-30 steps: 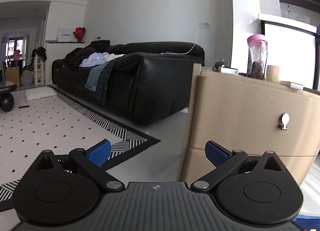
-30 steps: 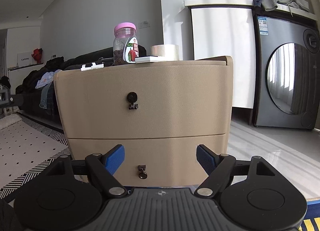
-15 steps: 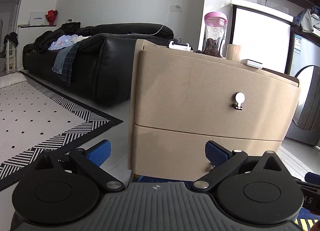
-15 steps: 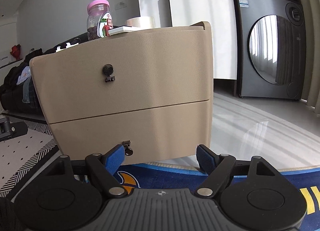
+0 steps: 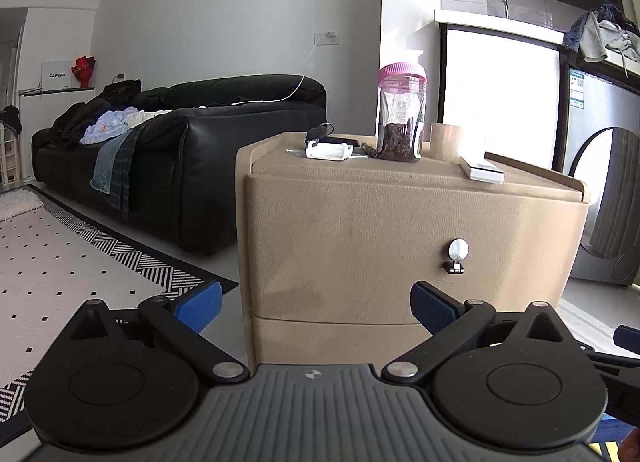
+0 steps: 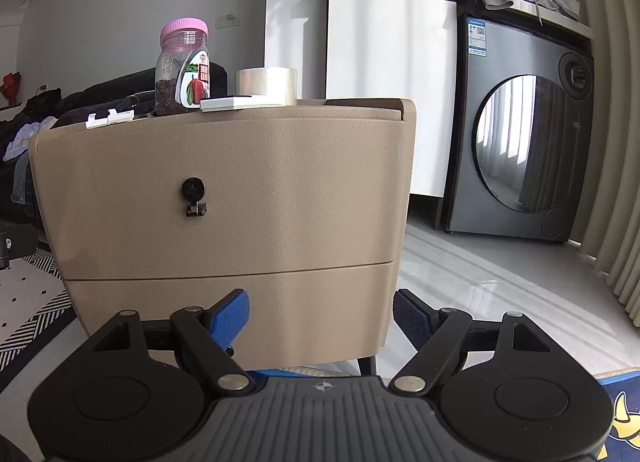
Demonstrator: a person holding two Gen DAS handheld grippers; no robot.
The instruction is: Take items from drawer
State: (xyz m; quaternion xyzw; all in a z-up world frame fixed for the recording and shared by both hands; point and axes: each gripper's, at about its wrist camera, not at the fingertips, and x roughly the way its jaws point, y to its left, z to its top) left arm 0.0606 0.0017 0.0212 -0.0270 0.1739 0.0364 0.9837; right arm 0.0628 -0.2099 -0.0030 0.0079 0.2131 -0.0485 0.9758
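Observation:
A beige two-drawer nightstand point(image 5: 400, 230) point(image 6: 240, 190) stands in front of me, both drawers shut. The upper drawer has a small round knob with a ring pull point(image 5: 457, 255) point(image 6: 194, 192). The lower drawer point(image 6: 240, 302) sits behind the right gripper's fingers, its knob hidden. My left gripper point(image 5: 316, 308) is open and empty, a short way from the nightstand's left front. My right gripper point(image 6: 322, 316) is open and empty, low in front of the lower drawer.
On the nightstand top: a pink-lidded jar point(image 5: 401, 118) point(image 6: 184, 66), a tape roll point(image 6: 266, 84), a white box point(image 5: 482, 172), a white clip point(image 5: 328, 151). A black sofa point(image 5: 180, 150) and patterned rug point(image 5: 60, 262) lie left. A washing machine point(image 6: 520, 158) stands right.
Both views swung: the left gripper turned from the sofa toward the nightstand and rose. The right gripper dipped low, then came up and closer to the drawer fronts. Both stayed open.

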